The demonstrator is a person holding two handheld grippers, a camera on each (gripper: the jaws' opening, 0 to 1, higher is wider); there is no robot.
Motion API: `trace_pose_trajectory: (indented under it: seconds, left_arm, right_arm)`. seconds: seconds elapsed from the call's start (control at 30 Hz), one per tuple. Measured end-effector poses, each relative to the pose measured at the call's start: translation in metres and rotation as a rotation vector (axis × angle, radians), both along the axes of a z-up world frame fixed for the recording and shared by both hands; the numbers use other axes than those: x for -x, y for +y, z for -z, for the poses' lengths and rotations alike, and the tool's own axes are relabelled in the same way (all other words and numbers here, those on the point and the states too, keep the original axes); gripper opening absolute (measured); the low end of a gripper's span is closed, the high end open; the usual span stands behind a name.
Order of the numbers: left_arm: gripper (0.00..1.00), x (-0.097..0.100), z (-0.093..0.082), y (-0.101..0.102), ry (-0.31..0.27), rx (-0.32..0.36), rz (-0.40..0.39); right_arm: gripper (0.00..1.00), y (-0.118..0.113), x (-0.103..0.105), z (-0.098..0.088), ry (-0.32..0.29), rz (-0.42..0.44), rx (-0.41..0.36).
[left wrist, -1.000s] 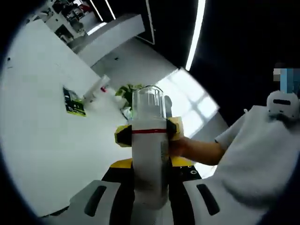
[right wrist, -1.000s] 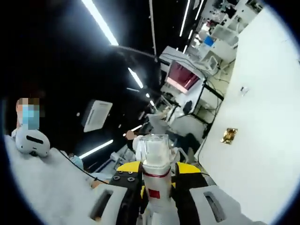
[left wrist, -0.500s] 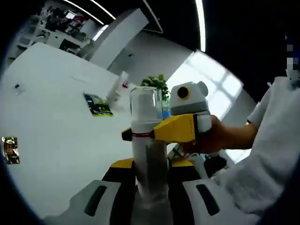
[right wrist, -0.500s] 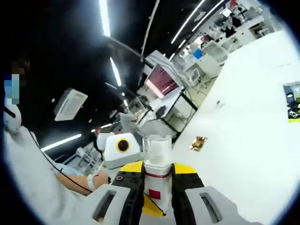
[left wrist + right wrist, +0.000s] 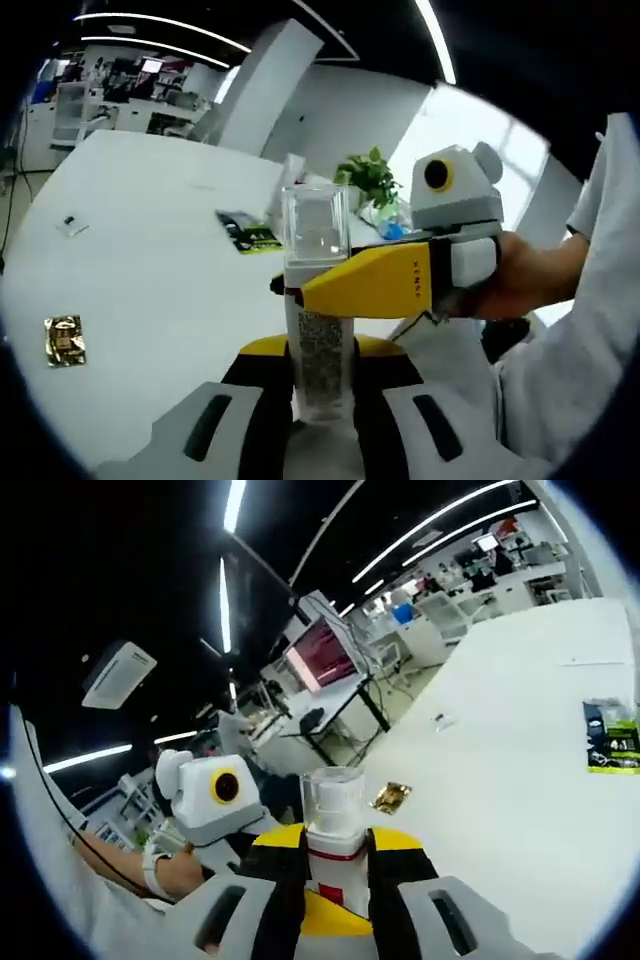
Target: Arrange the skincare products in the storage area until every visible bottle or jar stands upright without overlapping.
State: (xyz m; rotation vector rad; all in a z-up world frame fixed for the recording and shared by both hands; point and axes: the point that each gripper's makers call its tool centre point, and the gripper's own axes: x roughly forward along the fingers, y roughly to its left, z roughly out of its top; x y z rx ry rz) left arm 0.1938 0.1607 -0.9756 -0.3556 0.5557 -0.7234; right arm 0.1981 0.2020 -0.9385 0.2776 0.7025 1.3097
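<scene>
I hold one frosted bottle [image 5: 318,335] with a clear cap and a red band in the air over the white table [image 5: 150,260]. My left gripper [image 5: 320,372] is shut on its lower body. Coming in from the right, the yellow right gripper [image 5: 372,283] clamps the bottle at the red band, with a hand [image 5: 520,285] behind it. In the right gripper view the same bottle [image 5: 332,825] rises between my right gripper [image 5: 335,855], which is shut on its neck. There the left gripper's body [image 5: 212,802] sits just left of the bottle.
A gold foil packet [image 5: 63,340] [image 5: 390,797] and a green-and-black packet [image 5: 250,234] [image 5: 610,738] lie flat on the table. A potted plant [image 5: 370,180] stands at the far side. A person's white sleeve [image 5: 590,330] fills the right. Desks and screens [image 5: 330,650] lie beyond the table.
Both hands have swung round together, so the table now lies flatter in both views. The bottle stays held by both grippers. The right gripper shows more fully in the left gripper view.
</scene>
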Motion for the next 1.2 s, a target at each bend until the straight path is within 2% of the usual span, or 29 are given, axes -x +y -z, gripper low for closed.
trace_pose_trajectory:
  seconds: [0.07,0.13,0.23,0.33,0.43,0.63,0.7,0.83,0.93,1.07,1.13,1.2]
  left_arm:
    - [0.17,0.003,-0.005,-0.005,-0.012,0.028,0.033]
    - [0.17,0.004,-0.006,-0.005,-0.012,0.033,0.034]
    - [0.17,0.007,-0.009,-0.009,-0.006,0.064,0.058]
    - [0.17,0.013,-0.018,-0.013,-0.014,0.129,0.099]
    - [0.17,0.017,-0.026,-0.017,-0.007,0.197,0.133]
    - [0.17,0.022,-0.029,-0.023,-0.003,0.227,0.173]
    - [0.17,0.022,-0.030,-0.024,-0.012,0.220,0.175]
    - [0.18,0.022,-0.019,-0.026,-0.033,0.124,0.176]
    - [0.18,0.021,-0.018,-0.026,-0.062,0.085,0.169]
    - [0.20,0.014,-0.022,-0.022,-0.118,0.061,0.124]
    - [0.24,0.010,-0.017,-0.016,-0.136,0.013,0.100]
    - [0.27,0.007,-0.016,-0.014,-0.151,-0.016,0.083]
  right_arm:
    - [0.18,-0.002,0.005,-0.003,-0.002,-0.033,-0.013]
    - [0.19,-0.004,0.006,-0.002,-0.003,-0.040,-0.001]
    - [0.19,-0.007,0.014,0.001,-0.058,-0.083,0.030]
    - [0.19,-0.008,0.019,-0.005,-0.081,-0.112,-0.001]
    - [0.19,-0.010,0.022,-0.012,-0.060,-0.130,-0.047]
    - [0.19,-0.014,0.027,-0.017,-0.051,-0.180,-0.058]
    - [0.18,-0.015,0.028,-0.016,-0.068,-0.185,-0.042]
    - [0.17,-0.015,0.031,-0.008,-0.149,-0.193,0.010]
    - [0.17,-0.015,0.031,-0.007,-0.164,-0.183,0.009]
    - [0.17,-0.019,0.022,-0.012,-0.187,-0.147,-0.009]
    - [0.17,-0.022,0.014,-0.013,-0.225,-0.125,0.000]
    - [0.17,-0.027,0.008,-0.013,-0.234,-0.112,0.004]
